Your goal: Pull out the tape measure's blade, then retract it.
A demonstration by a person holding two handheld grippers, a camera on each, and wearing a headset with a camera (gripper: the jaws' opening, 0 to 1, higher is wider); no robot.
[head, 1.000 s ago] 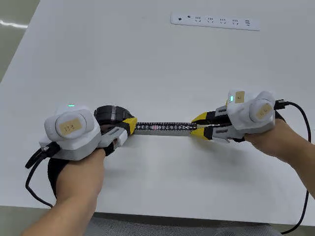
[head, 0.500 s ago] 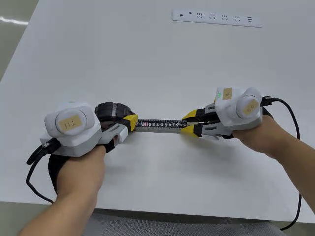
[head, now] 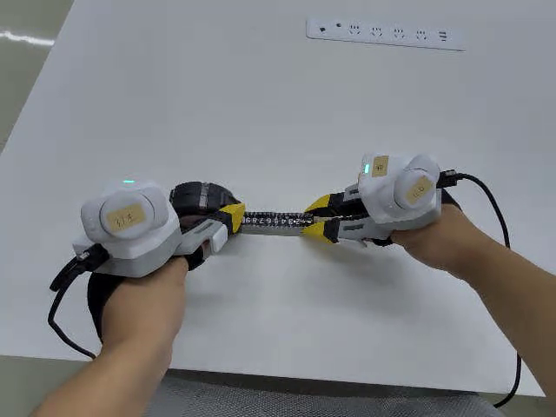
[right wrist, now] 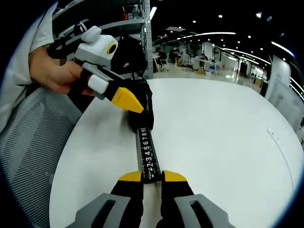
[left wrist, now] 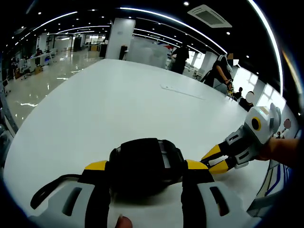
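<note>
A black tape measure case rests on the white table, and my left gripper is shut on it. The left gripper view has the case held between the yellow-tipped jaws. A short length of black blade with white numbers runs right from the case. My right gripper is shut on the blade's free end. In the right gripper view the blade leads away from my right gripper to the case held by the left gripper.
A white power strip lies at the table's far side, also visible as a thin white power strip in the left gripper view. Black cables trail from both grippers. A mesh chair stands by the table's near edge.
My right gripper has moved left toward the case, still holding the blade end, so the exposed blade is shorter. The left gripper and case have stayed put.
</note>
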